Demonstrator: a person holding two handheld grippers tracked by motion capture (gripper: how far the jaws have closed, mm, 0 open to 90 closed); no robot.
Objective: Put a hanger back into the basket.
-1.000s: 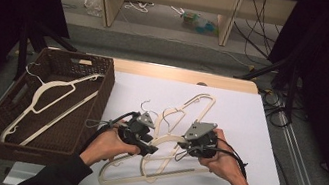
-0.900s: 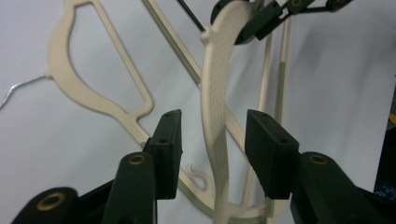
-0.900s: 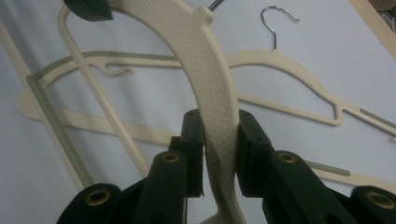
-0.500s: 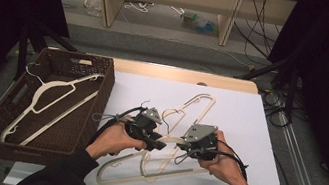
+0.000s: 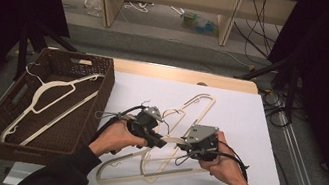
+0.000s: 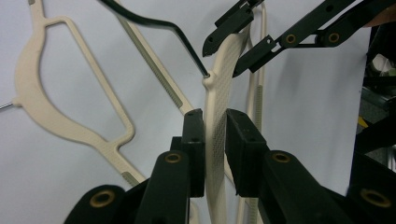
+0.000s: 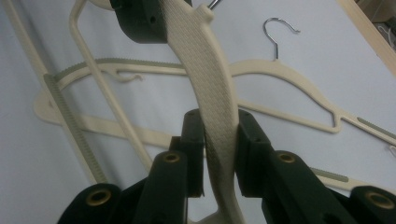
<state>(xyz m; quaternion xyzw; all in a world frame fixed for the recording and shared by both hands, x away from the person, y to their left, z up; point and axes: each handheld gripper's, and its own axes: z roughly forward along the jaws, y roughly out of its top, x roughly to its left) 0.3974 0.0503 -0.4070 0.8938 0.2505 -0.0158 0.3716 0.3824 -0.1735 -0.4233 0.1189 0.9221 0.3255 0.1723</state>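
A cream plastic hanger [image 5: 172, 139] is held between my two grippers just above the white table. My left gripper [image 6: 215, 122] is shut on one ribbed arm of this hanger [image 6: 215, 154]; in the high view that gripper [image 5: 160, 142] points right. My right gripper [image 7: 217, 122] is shut on the textured arm of the same hanger [image 7: 205, 70], and from above it [image 5: 183, 146] points left. The right gripper's jaws show at the top of the left gripper view, one on each side of the hanger.
More cream hangers lie overlapped on the white sheet, one toward the back [image 5: 196, 107] and one toward the front [image 5: 131, 172]. A brown wicker basket [image 5: 103, 93] stands at the left with a hanger [image 5: 50, 96] in it. Cables trail from both grippers.
My left hand has shifted slightly right and away from the front edge with the hanger. The right hand has hardly moved. Both grips are unchanged.
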